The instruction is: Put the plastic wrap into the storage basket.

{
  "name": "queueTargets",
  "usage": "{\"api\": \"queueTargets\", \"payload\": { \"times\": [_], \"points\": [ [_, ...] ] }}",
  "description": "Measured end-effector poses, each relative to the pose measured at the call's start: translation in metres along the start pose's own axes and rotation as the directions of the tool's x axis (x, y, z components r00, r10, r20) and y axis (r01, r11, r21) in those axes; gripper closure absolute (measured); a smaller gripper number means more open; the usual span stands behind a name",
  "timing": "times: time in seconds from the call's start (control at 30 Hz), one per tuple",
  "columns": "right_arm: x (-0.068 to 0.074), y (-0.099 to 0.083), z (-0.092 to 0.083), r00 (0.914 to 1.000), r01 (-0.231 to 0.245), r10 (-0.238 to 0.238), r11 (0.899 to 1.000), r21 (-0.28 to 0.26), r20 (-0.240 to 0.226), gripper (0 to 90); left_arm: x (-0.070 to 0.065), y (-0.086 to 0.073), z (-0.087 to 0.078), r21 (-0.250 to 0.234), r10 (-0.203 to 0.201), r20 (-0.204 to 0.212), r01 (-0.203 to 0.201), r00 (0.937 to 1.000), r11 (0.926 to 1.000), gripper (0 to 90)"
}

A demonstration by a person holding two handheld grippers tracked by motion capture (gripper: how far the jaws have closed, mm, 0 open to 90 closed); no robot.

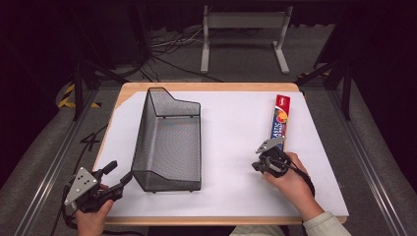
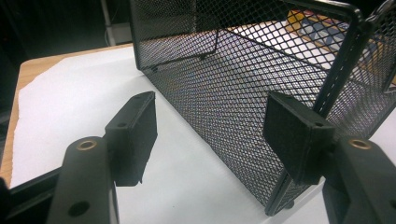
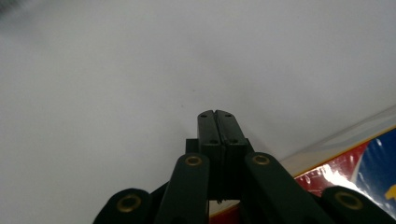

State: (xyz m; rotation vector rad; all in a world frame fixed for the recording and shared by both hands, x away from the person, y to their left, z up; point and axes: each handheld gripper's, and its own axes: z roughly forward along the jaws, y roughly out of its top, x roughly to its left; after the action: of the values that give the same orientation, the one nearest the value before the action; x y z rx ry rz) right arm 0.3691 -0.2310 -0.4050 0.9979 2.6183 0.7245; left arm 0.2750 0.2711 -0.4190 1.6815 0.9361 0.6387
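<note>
A black wire-mesh basket (image 1: 146, 129) stands left of centre on the white-covered table (image 1: 231, 123). A long red and blue box (image 1: 280, 119) lies lengthwise at the right. My left gripper (image 1: 120, 172) is open at the basket's near left corner; in the left gripper view its jaws (image 2: 210, 109) straddle that corner post of the basket (image 2: 224, 70) without touching it. My right gripper (image 1: 259, 165) is shut with nothing in it, tilted down over the paper just left of the box's near end. In the right gripper view its jaws (image 3: 216, 115) meet over white paper, with the box (image 3: 359, 161) at lower right.
The table's wooden edge (image 1: 206, 86) shows around the paper. Behind the table stand a white metal frame (image 1: 243, 22) and loose cables (image 1: 167, 46) on the floor. Dark tripod legs (image 1: 81, 73) flank both sides.
</note>
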Motion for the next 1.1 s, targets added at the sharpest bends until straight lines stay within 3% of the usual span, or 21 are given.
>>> {"api": "queueTargets", "payload": {
  "times": [0.2, 0.4, 0.57, 0.87, 1.1],
  "points": [
    [-0.001, -0.005, -0.005, 0.9999, -0.007, 0.007, 1.000, 0.023, 0.008, 90.0, 0.001, 0.000, 0.000, -0.003, -0.002, -0.002, 0.002, 1.0000, 1.0000, 35.7],
    [-0.007, -0.018, -0.014, 0.9992, -0.032, 0.031, 0.999, 0.040, 0.024, 90.0, 0.002, 0.002, 0.004, 0.001, -0.016, -0.044, 0.016, 0.9989, 0.9999, 35.7],
    [-0.013, -0.030, -0.023, 0.9976, -0.059, 0.057, 0.997, 0.050, 0.039, 90.0, 0.003, 0.002, 0.007, -0.002, -0.020, -0.053, 0.020, 0.9984, 0.9998, 35.8],
    [-0.027, -0.056, -0.041, 0.9889, -0.135, 0.132, 0.990, 0.047, 0.068, 90.0, 0.006, 0.003, 0.009, -0.014, -0.043, -0.103, 0.042, 0.9937, 0.9990, 34.3],
    [-0.033, -0.068, -0.048, 0.9844, -0.159, 0.156, 0.987, 0.036, 0.082, 90.0, 0.005, 0.004, 0.012, -0.008, -0.053, -0.125, 0.053, 0.9907, 0.9986, 34.4]
  ]
}}
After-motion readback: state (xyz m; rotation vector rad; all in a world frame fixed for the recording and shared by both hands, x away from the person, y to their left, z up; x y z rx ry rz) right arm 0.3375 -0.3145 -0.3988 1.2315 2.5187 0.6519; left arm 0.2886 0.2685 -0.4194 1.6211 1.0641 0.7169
